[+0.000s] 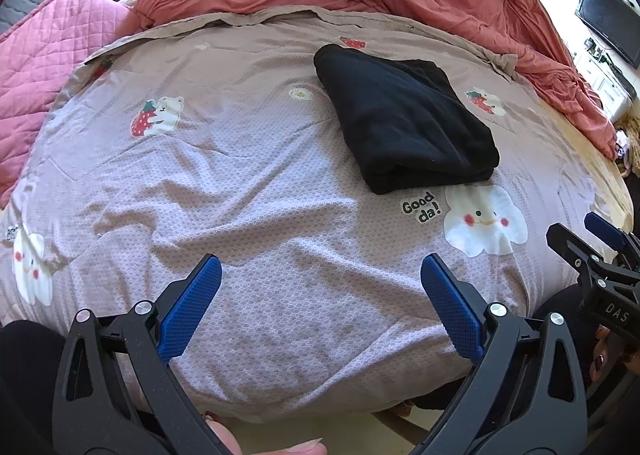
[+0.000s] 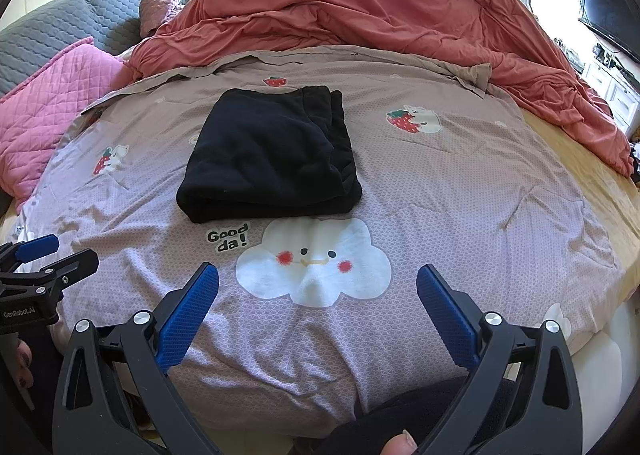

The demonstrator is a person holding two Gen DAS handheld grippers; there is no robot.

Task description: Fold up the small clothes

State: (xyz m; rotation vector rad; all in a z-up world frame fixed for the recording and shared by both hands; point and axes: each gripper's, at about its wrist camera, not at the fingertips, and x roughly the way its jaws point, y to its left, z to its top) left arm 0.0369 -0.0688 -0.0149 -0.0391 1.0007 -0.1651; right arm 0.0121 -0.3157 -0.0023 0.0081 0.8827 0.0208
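Note:
A black garment (image 1: 404,119) lies folded into a thick rectangle on the mauve printed bedsheet (image 1: 248,191); it also shows in the right wrist view (image 2: 270,155). My left gripper (image 1: 320,275) is open and empty, held low near the bed's front edge, well short of the garment. My right gripper (image 2: 318,283) is open and empty above the white cloud print (image 2: 312,261), just short of the garment's near fold. The right gripper also shows at the right edge of the left wrist view (image 1: 596,243), and the left gripper at the left edge of the right wrist view (image 2: 44,255).
A bunched red duvet (image 2: 380,11) covers the far side of the bed. A pink quilted pillow (image 2: 44,103) and grey pillows (image 2: 72,15) lie at the left. A television (image 2: 612,23) and white cabinet (image 2: 616,91) stand at the right. The bare mattress edge (image 2: 592,175) shows right.

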